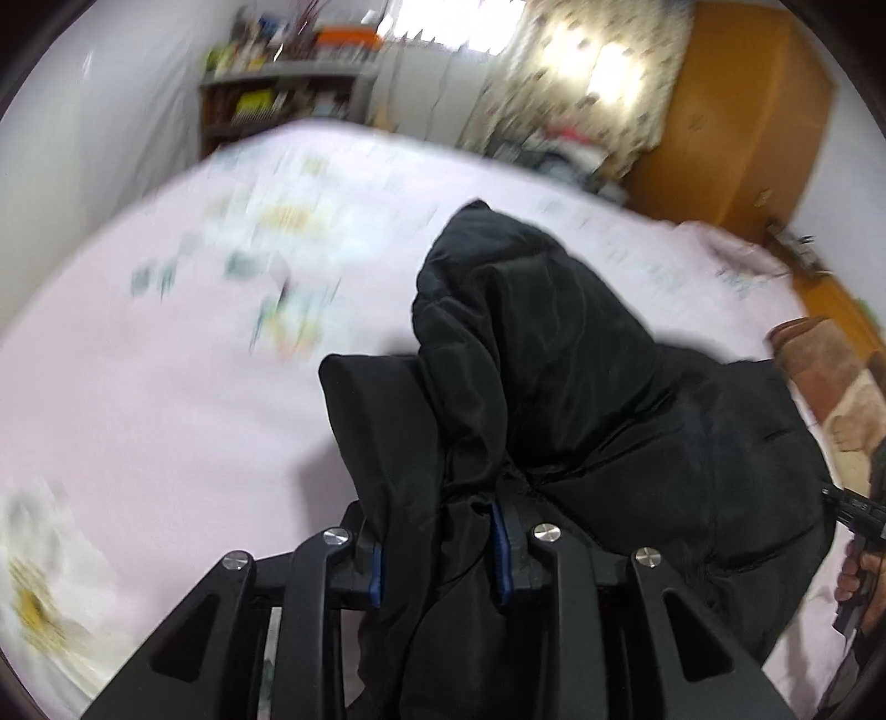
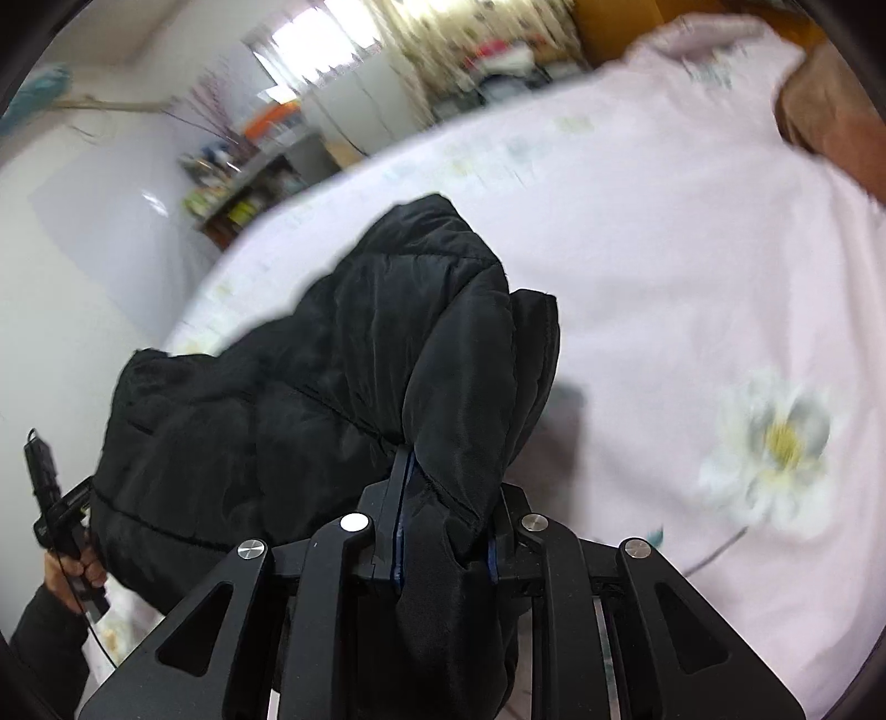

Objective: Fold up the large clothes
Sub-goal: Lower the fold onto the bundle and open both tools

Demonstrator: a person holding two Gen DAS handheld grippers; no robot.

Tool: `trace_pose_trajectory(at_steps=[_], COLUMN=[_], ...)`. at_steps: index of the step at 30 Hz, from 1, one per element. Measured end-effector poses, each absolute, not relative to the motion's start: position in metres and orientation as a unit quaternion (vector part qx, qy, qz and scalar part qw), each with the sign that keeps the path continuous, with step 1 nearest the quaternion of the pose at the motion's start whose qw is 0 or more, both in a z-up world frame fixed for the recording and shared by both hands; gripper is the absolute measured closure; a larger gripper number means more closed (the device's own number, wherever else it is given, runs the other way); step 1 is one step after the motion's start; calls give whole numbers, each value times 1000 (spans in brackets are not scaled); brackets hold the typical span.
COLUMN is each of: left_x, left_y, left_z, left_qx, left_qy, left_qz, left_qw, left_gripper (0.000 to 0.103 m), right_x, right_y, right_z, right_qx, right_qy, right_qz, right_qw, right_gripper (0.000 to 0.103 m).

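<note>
Two grippers are in my views, and both have the same garment between their jaws. My left gripper (image 1: 437,554) has a thick fold of the black padded jacket (image 1: 581,399) packed between its blue-lined fingers (image 1: 501,559), the fabric filling the gap and the pads pressing on it. My right gripper (image 2: 446,531) grips another bunched edge of the jacket (image 2: 332,376) in the same way, cloth wedged tight between its fingers (image 2: 400,526).

Between the two grips the jacket hangs as a rumpled, quilted mass above the pale pink bedsheet with a white flower print (image 2: 664,277). I cannot tell whether its lower part touches the sheet.

At the right edge of the left wrist view the person's other hand (image 1: 858,581) shows on its black handle; the right wrist view shows the opposite hand (image 2: 72,565) in a dark sleeve at lower left.

Background (heavily blurred): a grey shelf unit (image 1: 277,94) with small items, a bright window (image 1: 459,22), a patterned curtain (image 1: 598,72) and an orange-brown wooden cabinet (image 1: 742,122).
</note>
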State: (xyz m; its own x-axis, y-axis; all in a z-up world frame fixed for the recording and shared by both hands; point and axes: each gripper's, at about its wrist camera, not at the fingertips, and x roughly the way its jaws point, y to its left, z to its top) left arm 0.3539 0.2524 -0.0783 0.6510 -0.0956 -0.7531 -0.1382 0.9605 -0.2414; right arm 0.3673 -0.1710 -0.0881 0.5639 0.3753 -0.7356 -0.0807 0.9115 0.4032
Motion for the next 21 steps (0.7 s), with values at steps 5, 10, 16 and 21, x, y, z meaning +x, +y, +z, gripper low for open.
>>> trace_pose_trajectory(at_steps=[5, 10, 16, 21], left_x=[339, 313, 289, 304], left_y=[265, 275, 264, 240], left_z=[-98, -77, -36, -52], left_qx=[-190, -198, -169, -132], left_qy=[407, 393, 343, 368], left_qz=[21, 34, 42, 22], left_qw=[893, 897, 923, 920], left_gripper=[54, 53, 55, 54], right_x=[363, 344, 314, 318], right_y=[-184, -186, -180, -153], right_z=[-104, -75, -37, -50], right_qx=[184, 159, 105, 66], right_qy=[467, 457, 391, 411], right_qz=[117, 107, 77, 102], right_qw=[857, 869, 911, 903], right_gripper=[58, 55, 55, 55])
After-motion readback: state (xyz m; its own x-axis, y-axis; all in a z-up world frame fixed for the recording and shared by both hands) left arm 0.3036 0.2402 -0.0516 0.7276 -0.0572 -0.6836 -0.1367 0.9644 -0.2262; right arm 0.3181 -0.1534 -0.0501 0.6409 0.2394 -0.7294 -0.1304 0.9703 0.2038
